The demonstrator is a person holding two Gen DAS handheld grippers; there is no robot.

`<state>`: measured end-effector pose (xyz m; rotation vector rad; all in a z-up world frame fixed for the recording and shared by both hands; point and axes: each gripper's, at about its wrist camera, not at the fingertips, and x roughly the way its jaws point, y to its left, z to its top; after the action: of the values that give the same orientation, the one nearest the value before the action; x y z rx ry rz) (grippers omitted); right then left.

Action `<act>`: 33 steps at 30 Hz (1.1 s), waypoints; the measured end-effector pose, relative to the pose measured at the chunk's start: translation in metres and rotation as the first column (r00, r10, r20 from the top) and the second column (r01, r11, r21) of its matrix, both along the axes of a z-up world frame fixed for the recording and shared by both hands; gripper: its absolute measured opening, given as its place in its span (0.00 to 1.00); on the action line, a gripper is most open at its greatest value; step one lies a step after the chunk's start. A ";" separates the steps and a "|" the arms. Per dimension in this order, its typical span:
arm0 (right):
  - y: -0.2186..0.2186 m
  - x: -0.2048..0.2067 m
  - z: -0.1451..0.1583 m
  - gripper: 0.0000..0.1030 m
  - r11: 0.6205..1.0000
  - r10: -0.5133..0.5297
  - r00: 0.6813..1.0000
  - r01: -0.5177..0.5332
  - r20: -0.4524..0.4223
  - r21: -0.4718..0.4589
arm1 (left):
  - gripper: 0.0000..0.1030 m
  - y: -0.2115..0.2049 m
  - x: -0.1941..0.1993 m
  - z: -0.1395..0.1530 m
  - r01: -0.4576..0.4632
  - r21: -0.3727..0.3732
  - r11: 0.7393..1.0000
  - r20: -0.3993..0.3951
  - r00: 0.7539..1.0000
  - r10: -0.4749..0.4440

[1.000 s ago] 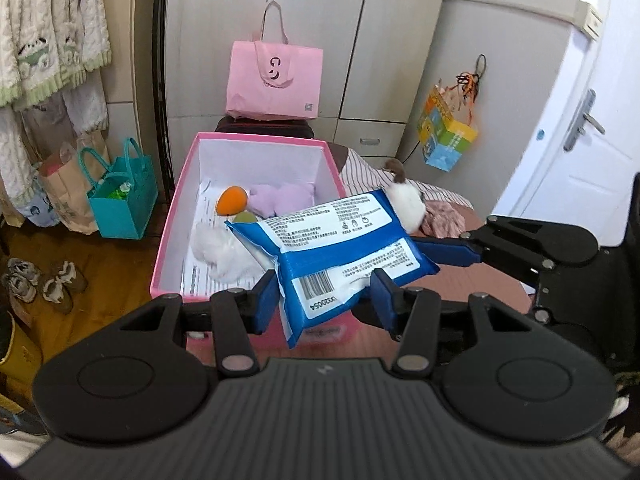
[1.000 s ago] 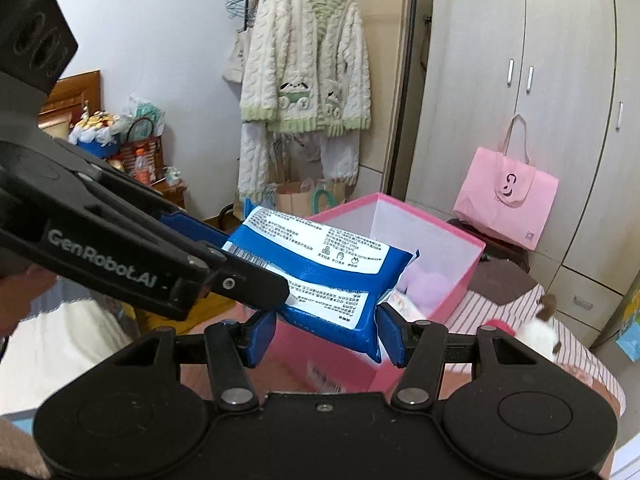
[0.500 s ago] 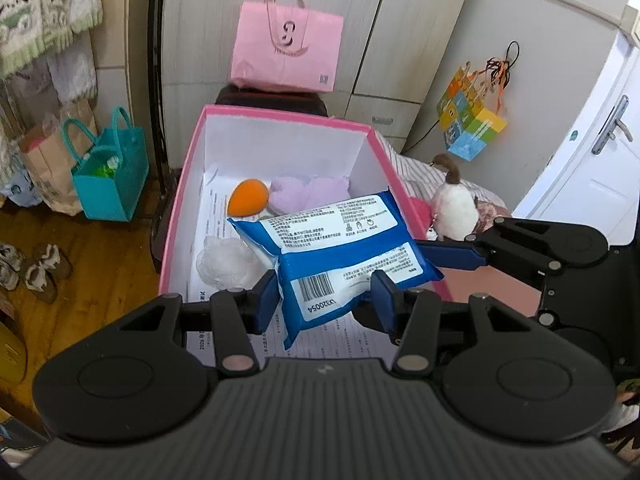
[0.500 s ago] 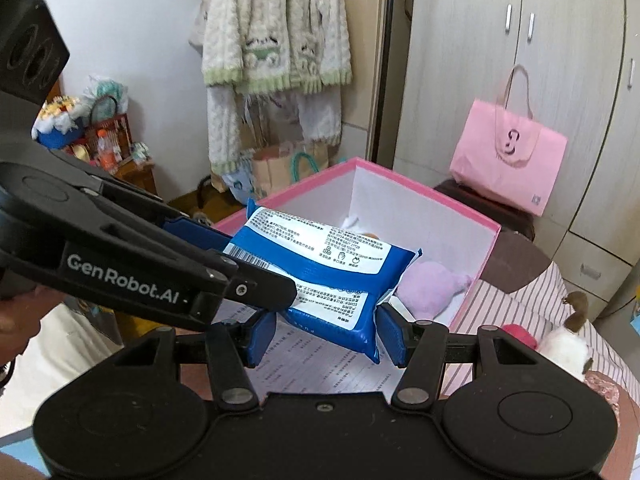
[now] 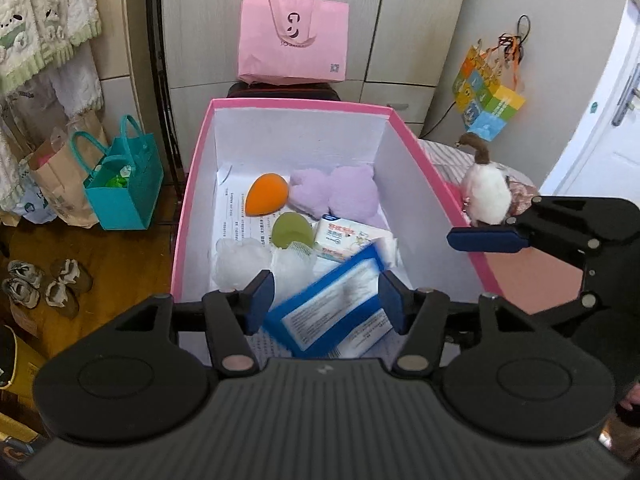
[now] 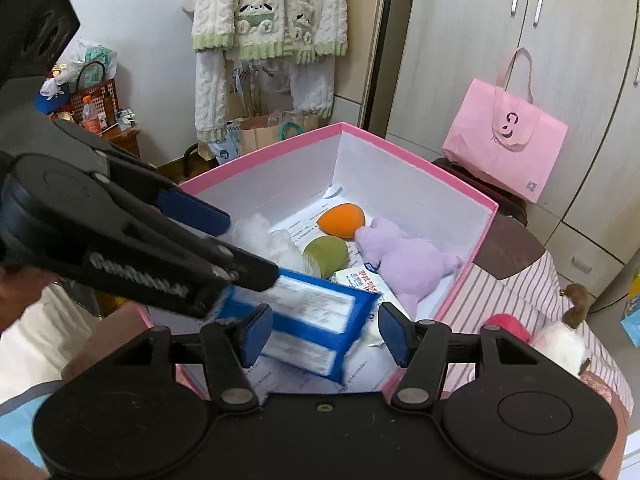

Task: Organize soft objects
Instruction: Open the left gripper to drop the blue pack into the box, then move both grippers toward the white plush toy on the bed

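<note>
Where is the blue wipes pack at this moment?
In both wrist views the blue wipes pack is inside the pink box, at its near end, beside the small white packet.

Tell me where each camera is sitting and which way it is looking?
Left wrist view: sits on the left gripper, looking forward and down into the pink box; its own blue pads show, with the right gripper at the right edge.
Right wrist view: sits on the right gripper, looking down into the same box from its other side; the left gripper crosses from the left, a hand behind it.
Both share the blue wipes pack, orange sponge, purple plush and pink bag.
</note>
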<state>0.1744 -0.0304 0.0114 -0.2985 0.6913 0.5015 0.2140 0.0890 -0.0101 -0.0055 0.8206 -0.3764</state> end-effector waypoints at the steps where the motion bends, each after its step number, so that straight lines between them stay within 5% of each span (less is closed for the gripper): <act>1: -0.002 -0.002 0.002 0.63 1.000 0.000 1.000 0.000 0.000 0.008 | 0.56 0.001 -0.003 0.002 0.003 -0.001 1.000 0.003 1.000 -0.003; 9: -0.022 -0.022 0.013 0.66 0.998 0.029 0.999 -0.030 0.014 0.046 | 0.59 0.000 -0.042 0.025 0.041 -0.006 0.999 0.053 0.998 -0.041; 14: -0.046 -0.044 0.022 0.66 0.994 0.053 0.998 -0.054 0.017 0.098 | 0.60 -0.002 -0.068 0.046 0.130 -0.079 0.988 0.042 0.991 -0.127; 18: -0.080 -0.064 0.029 0.68 0.983 0.071 0.997 -0.076 0.033 0.166 | 0.62 -0.014 -0.094 0.064 0.165 -0.053 0.985 0.110 0.981 -0.158; 27: -0.170 -0.099 0.028 0.69 0.974 -0.018 0.997 0.001 0.073 0.227 | 0.65 -0.053 -0.122 0.085 0.270 -0.029 0.962 0.213 0.942 -0.258; 33: -0.223 -0.101 0.017 0.71 0.962 -0.116 0.985 0.080 0.126 0.262 | 0.65 -0.096 -0.112 0.082 0.273 -0.045 0.961 0.196 0.945 -0.260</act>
<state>0.0737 -0.2530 0.0289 -0.0543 0.4949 0.4642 0.1016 -0.0070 0.0720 0.0742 0.6197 -0.6529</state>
